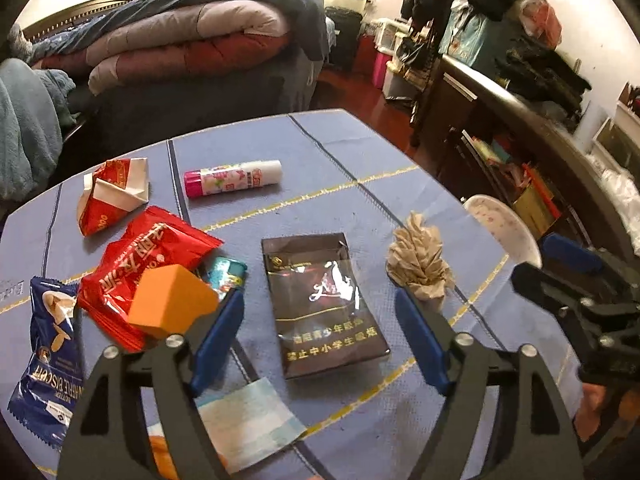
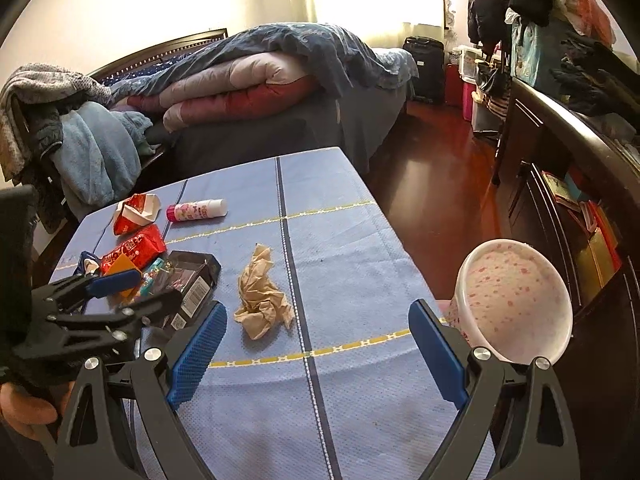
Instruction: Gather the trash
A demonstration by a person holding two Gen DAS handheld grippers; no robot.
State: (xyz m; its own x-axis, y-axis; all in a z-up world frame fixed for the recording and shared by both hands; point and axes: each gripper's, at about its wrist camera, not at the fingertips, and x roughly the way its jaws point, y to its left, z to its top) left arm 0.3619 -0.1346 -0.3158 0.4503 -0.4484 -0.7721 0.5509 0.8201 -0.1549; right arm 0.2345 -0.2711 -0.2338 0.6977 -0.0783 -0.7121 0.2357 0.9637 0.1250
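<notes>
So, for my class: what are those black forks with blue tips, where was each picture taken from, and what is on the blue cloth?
They are two hand-held grippers; a person carries one in each hand, each with a camera looking along its fingers. One picture comes from the left gripper, the other from the right gripper. Both stand open and hold nothing. On the table lie a dark cigarette box, a crumpled brown paper, a red wrapper, a blue biscuit packet, an orange block, a folded red carton and a glue stick. A speckled pink bin waits at the table's edge.
</notes>
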